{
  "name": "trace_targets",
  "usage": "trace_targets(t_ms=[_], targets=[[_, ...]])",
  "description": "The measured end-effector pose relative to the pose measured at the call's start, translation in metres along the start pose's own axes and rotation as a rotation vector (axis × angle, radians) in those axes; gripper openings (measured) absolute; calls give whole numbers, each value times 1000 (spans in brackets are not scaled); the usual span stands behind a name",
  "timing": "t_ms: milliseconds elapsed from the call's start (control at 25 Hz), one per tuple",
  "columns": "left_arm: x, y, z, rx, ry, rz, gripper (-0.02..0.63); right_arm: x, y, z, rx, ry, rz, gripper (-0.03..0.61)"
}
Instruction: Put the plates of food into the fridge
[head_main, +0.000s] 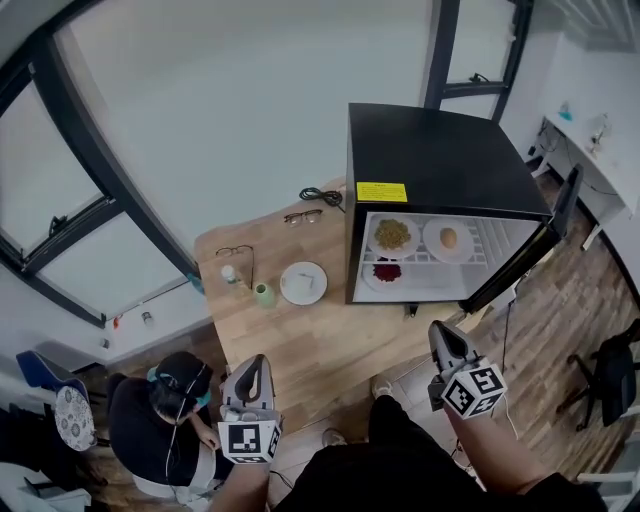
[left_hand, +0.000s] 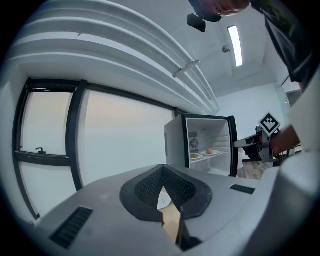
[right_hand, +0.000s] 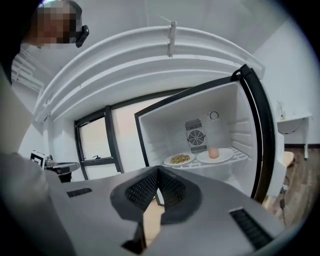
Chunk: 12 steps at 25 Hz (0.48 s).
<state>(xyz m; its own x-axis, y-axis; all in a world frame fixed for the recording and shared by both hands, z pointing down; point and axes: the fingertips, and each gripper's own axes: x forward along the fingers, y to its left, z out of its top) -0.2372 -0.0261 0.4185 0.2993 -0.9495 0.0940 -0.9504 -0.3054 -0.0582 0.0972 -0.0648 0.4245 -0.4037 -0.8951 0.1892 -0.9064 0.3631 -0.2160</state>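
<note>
Left tongs, right tongs, jaws together, facing fridge

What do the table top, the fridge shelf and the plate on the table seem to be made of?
Table top: probably wood or wood laminate, matte; light brown with plank-like grain lines.
Fridge shelf: likely white-coated wire; thin parallel bars show.
Plate on the table: looks like glazed ceramic, white and smooth, though plastic cannot be ruled out.
</note>
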Motion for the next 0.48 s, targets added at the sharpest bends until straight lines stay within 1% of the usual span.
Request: trace_targets(t_ms=[120, 320, 480], targets=[[-13, 2, 3, -5, -38, 27, 3, -6, 4, -5, 0, 9, -11, 21], [-25, 2, 11, 4, -59, 28, 3, -5, 15, -6, -13, 17, -5, 21], [-26, 2, 10, -11, -38, 22, 3, 1, 20, -5, -29, 17, 8, 21]])
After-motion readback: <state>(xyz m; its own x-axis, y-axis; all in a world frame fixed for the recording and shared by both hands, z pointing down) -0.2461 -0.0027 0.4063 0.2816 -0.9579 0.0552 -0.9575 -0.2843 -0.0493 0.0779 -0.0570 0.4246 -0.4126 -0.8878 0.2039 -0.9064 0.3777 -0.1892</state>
